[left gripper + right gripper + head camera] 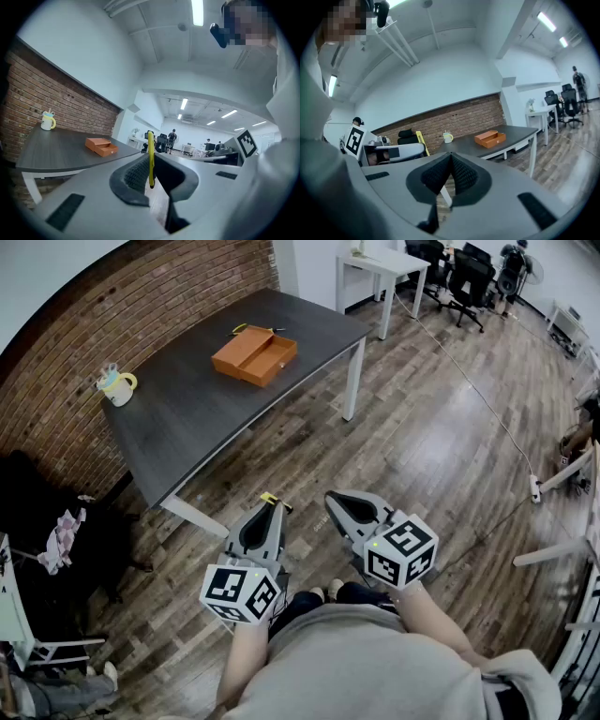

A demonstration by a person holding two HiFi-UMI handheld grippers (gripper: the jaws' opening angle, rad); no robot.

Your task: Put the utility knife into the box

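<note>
A mug (pixel 116 385) stands on the dark table (pixel 192 423) beside a brick wall (pixel 169 296).

R gripper (pixel 450 155) fingers (pixel 464 174) pressed together, empty; orange box (pixel 490 138) on dark table (pixel 518 132).

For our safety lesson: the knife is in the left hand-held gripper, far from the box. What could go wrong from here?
The knife sticks out past the jaws, so it may slip on the way to the table. The box is small, so a drop could miss it.
</note>
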